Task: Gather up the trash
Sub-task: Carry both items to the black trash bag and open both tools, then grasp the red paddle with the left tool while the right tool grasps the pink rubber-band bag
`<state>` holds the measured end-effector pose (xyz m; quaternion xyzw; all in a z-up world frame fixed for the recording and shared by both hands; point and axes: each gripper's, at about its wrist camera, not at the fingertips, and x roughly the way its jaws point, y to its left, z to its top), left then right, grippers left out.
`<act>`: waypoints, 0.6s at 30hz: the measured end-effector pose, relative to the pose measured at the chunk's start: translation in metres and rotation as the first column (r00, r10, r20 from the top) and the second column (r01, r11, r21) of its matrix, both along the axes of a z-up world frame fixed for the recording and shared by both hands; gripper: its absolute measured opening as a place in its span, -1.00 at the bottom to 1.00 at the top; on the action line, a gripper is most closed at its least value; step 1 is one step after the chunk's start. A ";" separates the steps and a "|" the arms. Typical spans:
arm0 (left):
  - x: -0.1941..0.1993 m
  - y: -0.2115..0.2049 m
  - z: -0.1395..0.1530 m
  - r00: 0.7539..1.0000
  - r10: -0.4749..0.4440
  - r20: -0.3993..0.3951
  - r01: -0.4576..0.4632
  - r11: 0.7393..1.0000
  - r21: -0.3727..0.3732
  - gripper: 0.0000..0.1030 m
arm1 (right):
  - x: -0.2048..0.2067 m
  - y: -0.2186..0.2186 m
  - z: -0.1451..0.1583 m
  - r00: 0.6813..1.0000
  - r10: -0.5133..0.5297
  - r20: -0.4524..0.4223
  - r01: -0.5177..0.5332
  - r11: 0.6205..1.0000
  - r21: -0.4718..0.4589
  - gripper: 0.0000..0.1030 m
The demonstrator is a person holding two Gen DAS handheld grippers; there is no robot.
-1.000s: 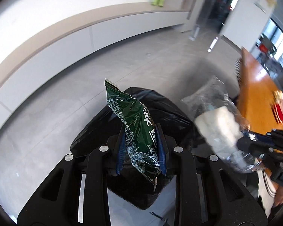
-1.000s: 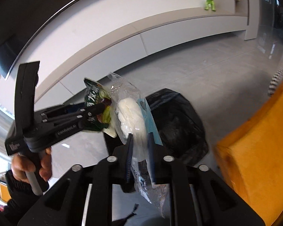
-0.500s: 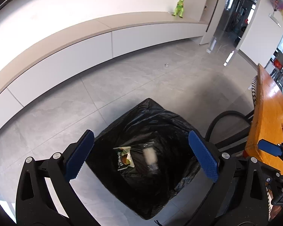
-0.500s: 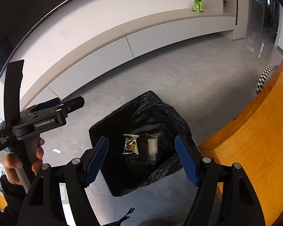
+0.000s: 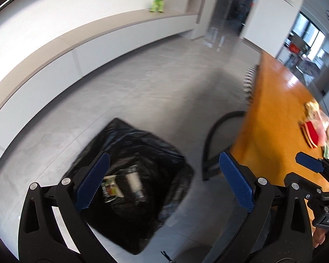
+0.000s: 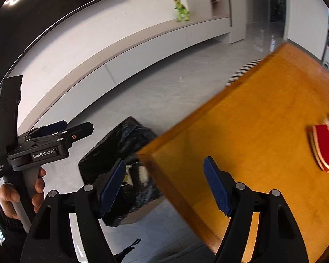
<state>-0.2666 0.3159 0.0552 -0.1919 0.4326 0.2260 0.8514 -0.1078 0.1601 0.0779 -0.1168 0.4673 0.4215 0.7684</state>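
Left gripper (image 5: 164, 182) – fingers spread wide, nothing held, above black trash bag (image 5: 142, 153) on floor. Green wrapper (image 5: 110, 186) and white packet (image 5: 134, 180) lie inside bag. Right gripper (image 6: 164, 186) – fingers apart, empty, over orange tabletop (image 6: 252, 131) corner. Red item (image 6: 324, 149) on tabletop.
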 end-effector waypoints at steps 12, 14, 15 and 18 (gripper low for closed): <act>0.106 -0.104 0.004 0.988 -0.153 -0.018 0.151 0.985 -0.081 0.88 | 0.114 -0.144 0.019 0.886 -0.457 0.074 0.460 0.888 -0.021 0.44; 0.125 -0.123 0.004 0.984 -0.176 -0.024 0.173 0.980 -0.099 0.88 | 0.134 -0.165 0.016 0.844 -0.530 0.083 0.534 0.845 -0.036 0.44; 0.132 -0.132 0.004 0.982 -0.186 -0.027 0.183 0.978 -0.102 0.88 | 0.149 -0.179 0.012 0.815 -0.574 0.080 0.578 0.815 -0.047 0.44; 0.159 -0.159 0.005 0.973 -0.226 -0.049 0.219 0.969 -0.112 0.88 | 0.183 -0.214 -0.003 0.761 -0.644 0.071 0.648 0.756 -0.093 0.43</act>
